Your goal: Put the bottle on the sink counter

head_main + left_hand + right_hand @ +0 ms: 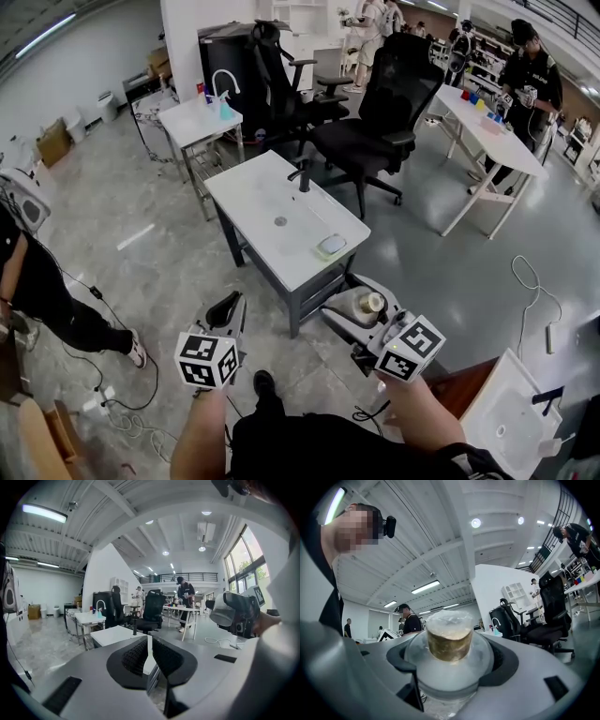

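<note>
Standing mid-floor: white sink counter point(251, 192). Left gripper point(228, 309) short of it, jaws pressed together, nothing between. Right gripper point(361, 309) clamped around frosted bottle point(367, 304), gold cap, held off the counter's near corner, not touching.

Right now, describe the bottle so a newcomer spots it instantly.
Find the white sink counter mid-floor. Just off its near corner, the right gripper clamps the bottle. Frosted body, gold cap; the left gripper holds nothing.

Frosted bottle point(447, 674), gold cap point(449, 645)
</note>
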### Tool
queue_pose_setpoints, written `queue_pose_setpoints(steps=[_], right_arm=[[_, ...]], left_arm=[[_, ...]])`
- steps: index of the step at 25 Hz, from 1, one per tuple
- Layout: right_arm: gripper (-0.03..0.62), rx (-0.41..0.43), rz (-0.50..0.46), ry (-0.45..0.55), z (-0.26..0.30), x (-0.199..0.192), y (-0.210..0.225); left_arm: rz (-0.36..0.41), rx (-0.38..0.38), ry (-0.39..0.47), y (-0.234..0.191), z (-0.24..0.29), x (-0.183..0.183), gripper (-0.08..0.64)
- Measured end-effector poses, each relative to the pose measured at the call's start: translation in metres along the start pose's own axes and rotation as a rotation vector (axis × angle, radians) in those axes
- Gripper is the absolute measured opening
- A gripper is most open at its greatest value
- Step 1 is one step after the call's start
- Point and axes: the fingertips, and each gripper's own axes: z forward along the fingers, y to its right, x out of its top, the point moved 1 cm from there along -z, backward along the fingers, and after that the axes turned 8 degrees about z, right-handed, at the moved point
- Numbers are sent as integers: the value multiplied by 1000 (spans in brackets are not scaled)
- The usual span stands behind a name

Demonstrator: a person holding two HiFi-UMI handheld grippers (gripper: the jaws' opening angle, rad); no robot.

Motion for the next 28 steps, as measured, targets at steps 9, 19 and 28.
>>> queue_pose_setpoints(steps=[9,19,28], right_arm=[[356,-27,-2,-11,84,7,46],[354,-38,1,8,203,14,77],[356,-25,17,-8,283,-1,87]], left_arm=[[-4,-40,-6,-71,69,8,34],[20,-57,-13,-175,105,9,32],[46,-52,-15,-248,117,5,32]])
